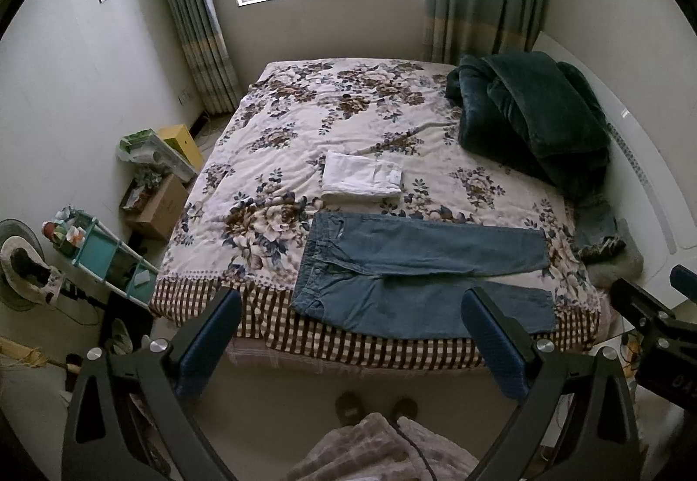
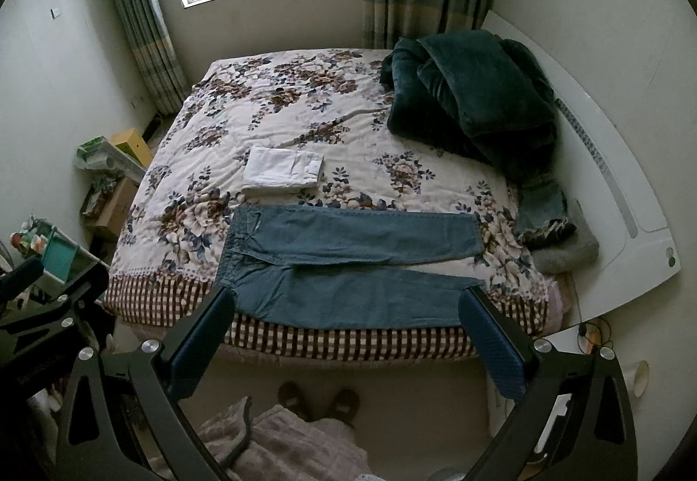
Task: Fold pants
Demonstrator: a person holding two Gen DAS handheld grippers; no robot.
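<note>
Blue jeans lie spread flat near the front edge of the floral bed, waistband to the left, legs running right and slightly apart. They also show in the right wrist view. My left gripper is open and empty, held above and in front of the bed edge. My right gripper is open and empty at about the same height; its body shows at the right edge of the left wrist view. Neither gripper touches the jeans.
A folded white garment lies behind the jeans. A dark green blanket is piled at back right, with another denim piece and a grey item beside it. Boxes and a teal shelf stand left of the bed. My slippered feet show below.
</note>
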